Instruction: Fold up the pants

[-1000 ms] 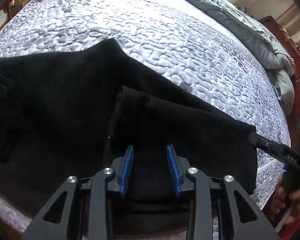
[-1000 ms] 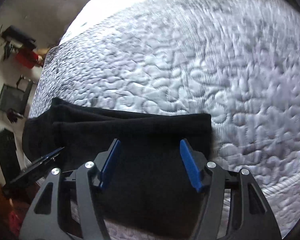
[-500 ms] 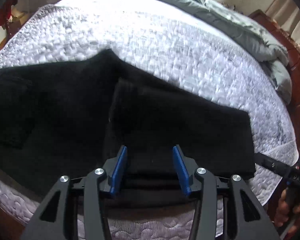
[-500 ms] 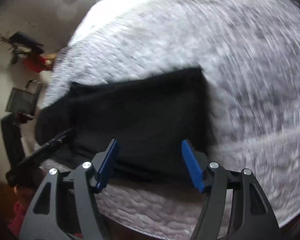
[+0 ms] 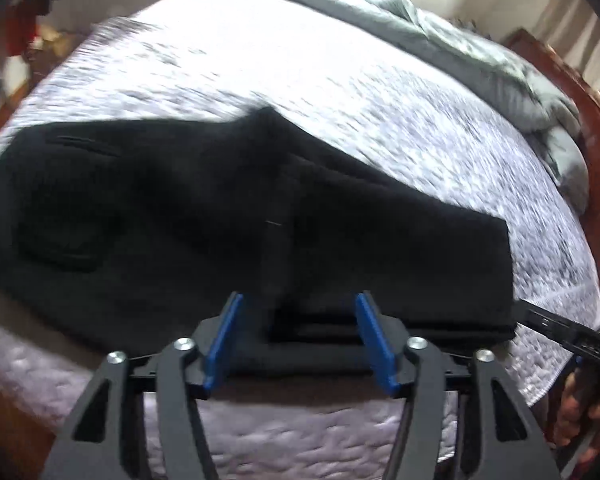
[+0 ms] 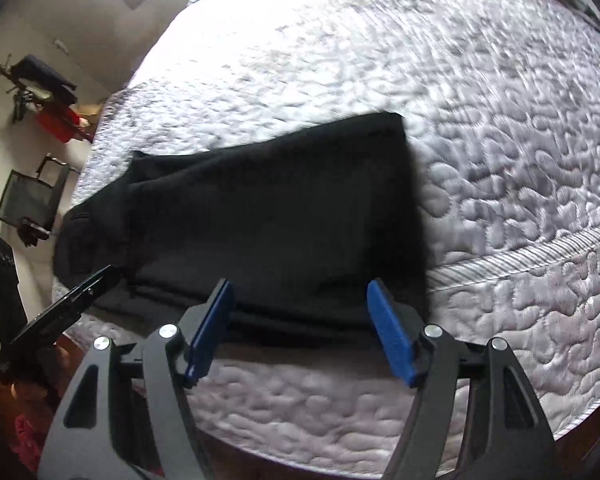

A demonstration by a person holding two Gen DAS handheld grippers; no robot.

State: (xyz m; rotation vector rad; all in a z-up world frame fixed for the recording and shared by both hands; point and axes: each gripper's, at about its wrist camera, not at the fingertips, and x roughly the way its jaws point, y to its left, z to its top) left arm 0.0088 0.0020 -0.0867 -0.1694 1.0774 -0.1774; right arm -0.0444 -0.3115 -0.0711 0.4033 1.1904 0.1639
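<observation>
Pants (image 5: 340, 248) folded along mattress (image 6: 500, 140) near edge — both hand-held grippers (image 5: 300, 340) (image 6: 300, 328) spread, empty.

Pants (image 5: 260, 216): black cloth, matt and slightly fuzzy, lay ahead of both claws.
Mattress (image 6: 500, 128): white quilted cloth with a raised, faintly shiny pattern, beneath and beyond the pants.
Left gripper (image 5: 298, 338): matt black plastic arms, smooth blue pads, bright metal screw heads.
Right gripper (image 6: 300, 326): same finish.
Duvet (image 5: 480, 52): grey-green soft cloth, matt, far beyond the left claw.
Bed frame (image 5: 596, 128): reddish, glossy wood.
</observation>
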